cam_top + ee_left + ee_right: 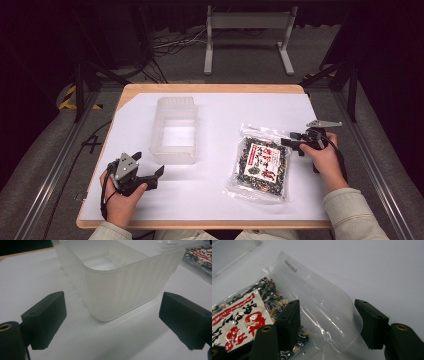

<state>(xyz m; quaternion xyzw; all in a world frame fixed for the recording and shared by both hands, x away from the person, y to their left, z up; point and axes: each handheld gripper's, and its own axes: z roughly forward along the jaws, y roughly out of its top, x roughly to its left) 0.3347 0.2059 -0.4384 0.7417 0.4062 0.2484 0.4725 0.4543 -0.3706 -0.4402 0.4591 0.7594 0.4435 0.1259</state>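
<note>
Worktop [215,200] covered w/ white sheet. Snack bag [261,162], clear film w/ red/white label and dark dried bits inside, lies flat at approx 4 o'clock from sheet centre.

R claw [290,142] sits at the bag's upper right corner, approx 1 o'clock of the bag, held in the person's right hand [322,160]. In the right gripper view the R claw [325,322] straddles the bag's [317,302] clear sealed end: one pad over the film beside the contents, the other just off the film's outer edge. Jaws at medium gap, part-closed; the film curls up betw. them. Pads not pressing on it as far as can be seen; no firm pinch visible.

Frosted plastic tub [175,131], open top, nothing inside, upright at approx 10 o'clock from sheet centre, well apart from the bag.

L claw [149,170] low at approx 8 o'clock, in the left hand [120,202], pointing toward the tub's near corner. In the left gripper view the L claw [111,322] is spread wide, nothing betw. the pads; tub [120,287] corner just ahead, not touched.
</note>
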